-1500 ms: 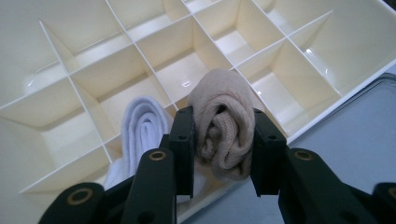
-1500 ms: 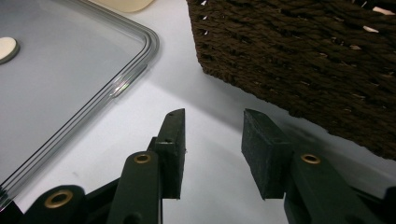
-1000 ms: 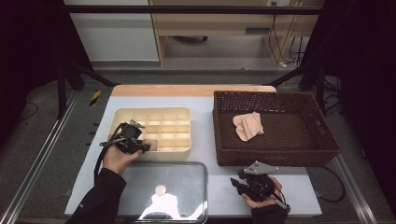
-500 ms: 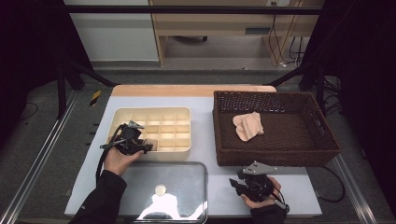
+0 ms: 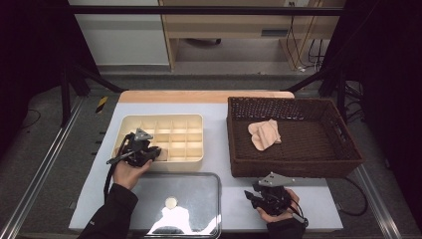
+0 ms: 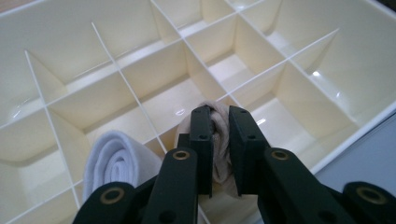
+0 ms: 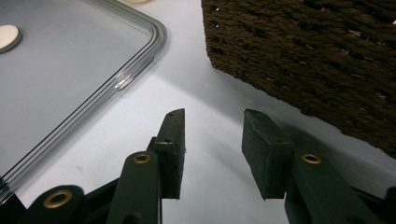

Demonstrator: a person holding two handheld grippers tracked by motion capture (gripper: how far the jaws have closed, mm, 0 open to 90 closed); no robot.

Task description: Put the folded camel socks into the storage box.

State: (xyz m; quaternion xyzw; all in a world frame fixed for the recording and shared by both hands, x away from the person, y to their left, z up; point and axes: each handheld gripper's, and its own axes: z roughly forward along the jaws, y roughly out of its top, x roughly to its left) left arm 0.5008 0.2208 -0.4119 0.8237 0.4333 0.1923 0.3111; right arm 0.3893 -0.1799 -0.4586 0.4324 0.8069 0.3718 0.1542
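One table (image 5: 219, 149) with a pale top is recorded. On it, from largest to smallest: one dark woven basket (image 5: 343, 149) at the right, one cream divided box (image 5: 196, 149) at the left, and one clear lid (image 5: 199, 199) with a round knob lying flat near the front edge.

In the divided box, compartments are seen in rows of four across; three rows are made out in the high view. Two rolled cloths are counted in the box: one beige rolled cloth (image 6: 223, 140) and one white rolled cloth (image 6: 116, 158), in neighbouring compartments of the near row, separated by a thin divider. One further beige folded cloth (image 5: 263, 134) is noted on the floor of the basket, towards its back left.

The beige rolled cloth is stood roughly on end in its compartment, its long axis running from the box floor up towards the camera of the left gripper view, its upper end tilted slightly away from it.

Two grippers are counted. The left gripper (image 6: 219, 140) is over the near left part of the box; its jaws have just been closing and are pinched on the beige rolled cloth. The right gripper (image 7: 212, 149) is held over bare table between lid and basket, jaws spread, nothing between them.
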